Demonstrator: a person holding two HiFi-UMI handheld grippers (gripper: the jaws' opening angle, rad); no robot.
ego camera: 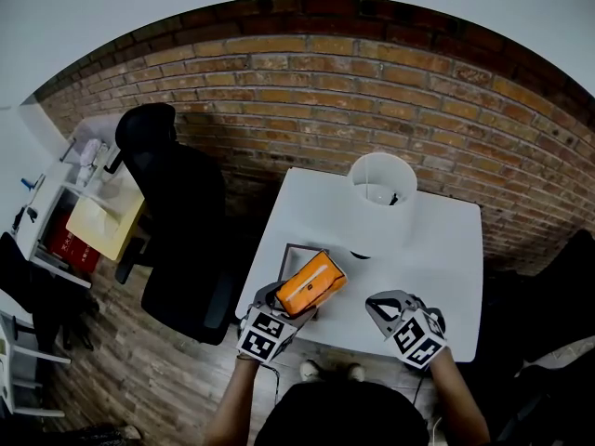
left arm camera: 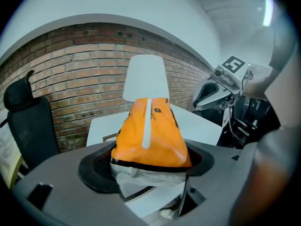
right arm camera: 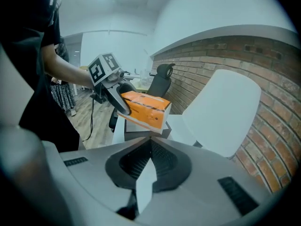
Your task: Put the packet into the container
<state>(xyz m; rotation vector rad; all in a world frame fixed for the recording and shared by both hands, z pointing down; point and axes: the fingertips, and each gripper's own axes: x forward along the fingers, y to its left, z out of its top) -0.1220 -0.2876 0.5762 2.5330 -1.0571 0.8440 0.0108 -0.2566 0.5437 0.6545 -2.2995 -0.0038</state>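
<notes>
An orange packet (ego camera: 312,282) with a white stripe hangs tilted over the near left part of the white table (ego camera: 437,249). My left gripper (ego camera: 279,297) is shut on its near end, and both pads press the packet (left arm camera: 148,131). Just beneath it lies a low grey square container (ego camera: 293,252) with a dark rim, mostly hidden by the packet. In the right gripper view the packet (right arm camera: 146,108) hovers right above that container (right arm camera: 134,132). My right gripper (ego camera: 379,305) stands to the right of the packet, shut with nothing between its jaws, which meet in a point (right arm camera: 150,140).
A tall white table lamp (ego camera: 381,191) stands at the back of the table, beyond the container. A black office chair (ego camera: 177,221) is at the table's left. A brick wall (ego camera: 372,91) runs behind. White shelving (ego camera: 56,203) with papers sits far left.
</notes>
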